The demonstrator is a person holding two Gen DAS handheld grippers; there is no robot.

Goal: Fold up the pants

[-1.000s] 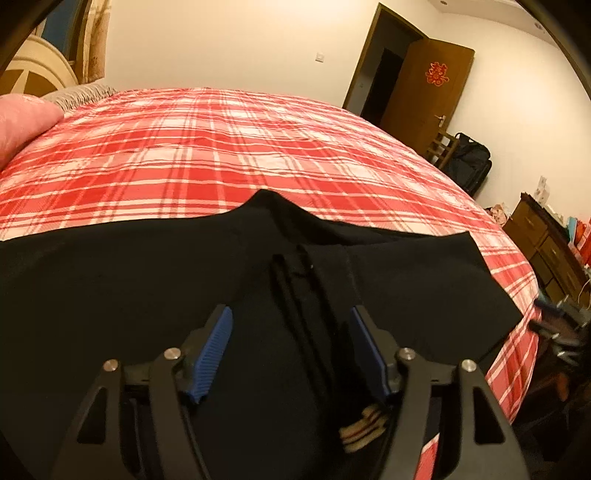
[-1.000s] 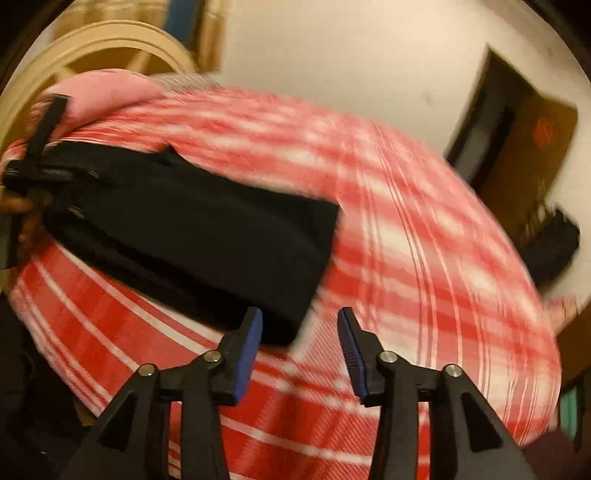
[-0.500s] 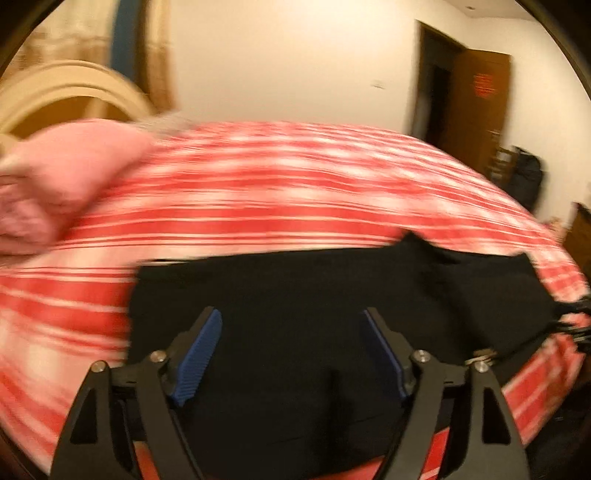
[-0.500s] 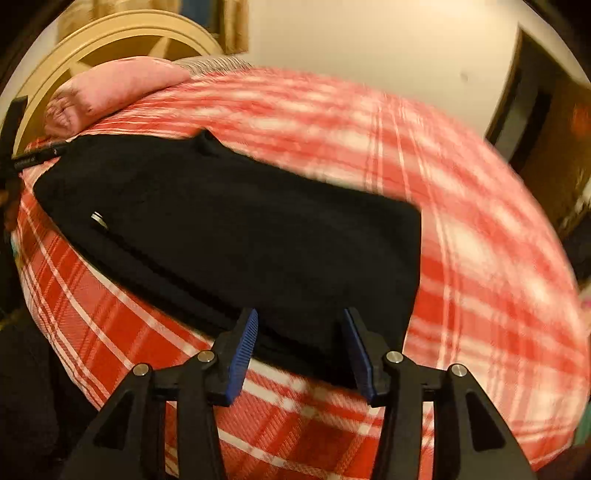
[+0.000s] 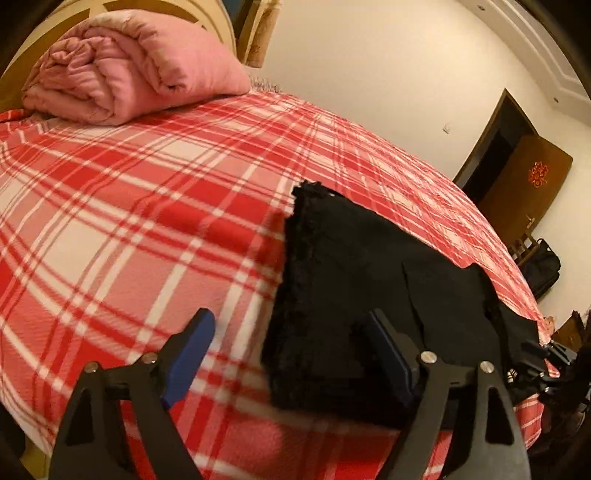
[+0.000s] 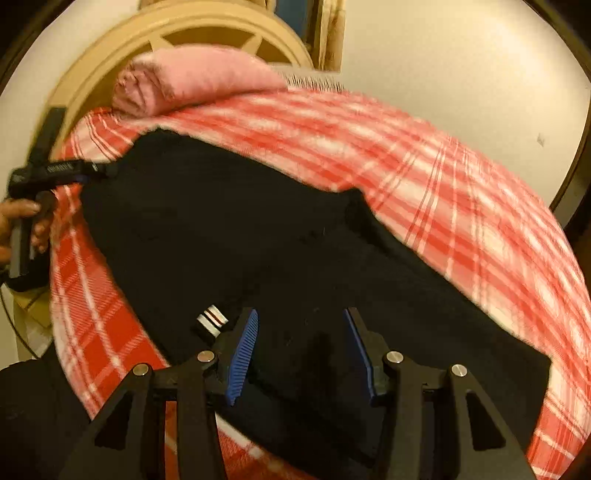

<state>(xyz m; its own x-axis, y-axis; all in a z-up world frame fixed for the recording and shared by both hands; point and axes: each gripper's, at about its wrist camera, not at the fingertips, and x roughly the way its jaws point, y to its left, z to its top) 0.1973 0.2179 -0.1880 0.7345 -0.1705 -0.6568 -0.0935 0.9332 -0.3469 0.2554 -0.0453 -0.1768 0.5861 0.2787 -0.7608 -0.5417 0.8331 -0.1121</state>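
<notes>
Since half a second ago the left gripper [image 5: 286,354] has swung toward the head of the bed, so that it now straddles the cuff end of the black pants [image 5: 354,295] instead of sitting over their middle, and the right gripper [image 6: 301,349] has slid in from the bed's near edge to hang over the waist end. The left gripper stands spread wide and grips nothing: its left finger [image 5: 188,350] is over bare plaid bedspread [image 5: 129,221], while its right finger [image 5: 391,354] is over the dark cloth near the ragged hem; whether either pad touches the fabric cannot be told. The right gripper is also parted, somewhat less widely, with both blue pads [image 6: 242,356] above the pants and nothing between them. A small striped tag [image 6: 211,319] lies on the cloth just beside its left pad. The pants lie flat, lengthwise along the near side of the bed. In the right wrist view the left gripper [image 6: 96,169] appears at their far end, held by a hand [image 6: 20,225]. A rolled pink blanket [image 5: 125,70] rests at the head of the bed, well apart from the pants, in front of a cream headboard [image 6: 207,29]. A brown door [image 5: 524,192] stands open in the far wall.
</notes>
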